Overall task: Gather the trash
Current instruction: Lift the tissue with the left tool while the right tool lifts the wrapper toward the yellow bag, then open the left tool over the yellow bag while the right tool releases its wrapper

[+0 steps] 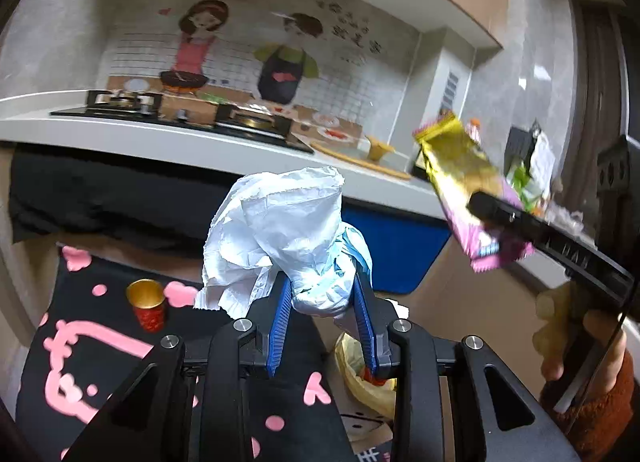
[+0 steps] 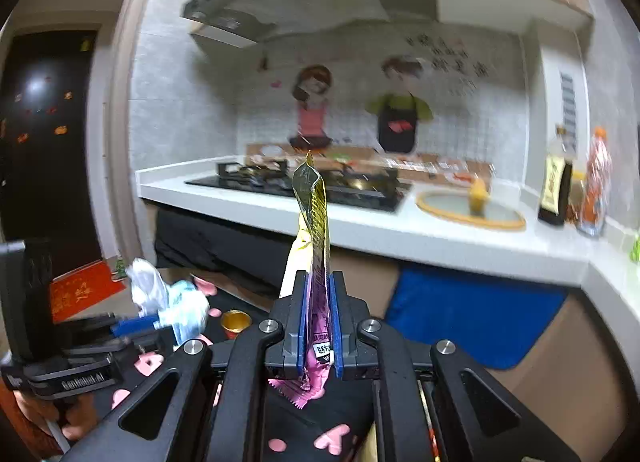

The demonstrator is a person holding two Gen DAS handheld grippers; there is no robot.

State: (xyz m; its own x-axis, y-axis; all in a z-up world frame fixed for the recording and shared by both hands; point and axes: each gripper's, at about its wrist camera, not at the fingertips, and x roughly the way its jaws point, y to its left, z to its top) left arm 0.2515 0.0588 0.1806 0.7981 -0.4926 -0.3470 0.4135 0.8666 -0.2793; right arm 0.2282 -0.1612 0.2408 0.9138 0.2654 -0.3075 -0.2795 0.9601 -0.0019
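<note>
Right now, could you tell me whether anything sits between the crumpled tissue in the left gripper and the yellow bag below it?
Nothing visible blocks the way. The left gripper holds the crumpled tissue in the air, and the yellow bag shows just below its fingers, partly hidden by them. The red and gold cup stands off to one side on the black cloth.

The kitchen counter and stove are being viewed from both wrist cameras, angled slightly downward over close fingers; each gripper is being caught sidelong by the other's view.
</note>
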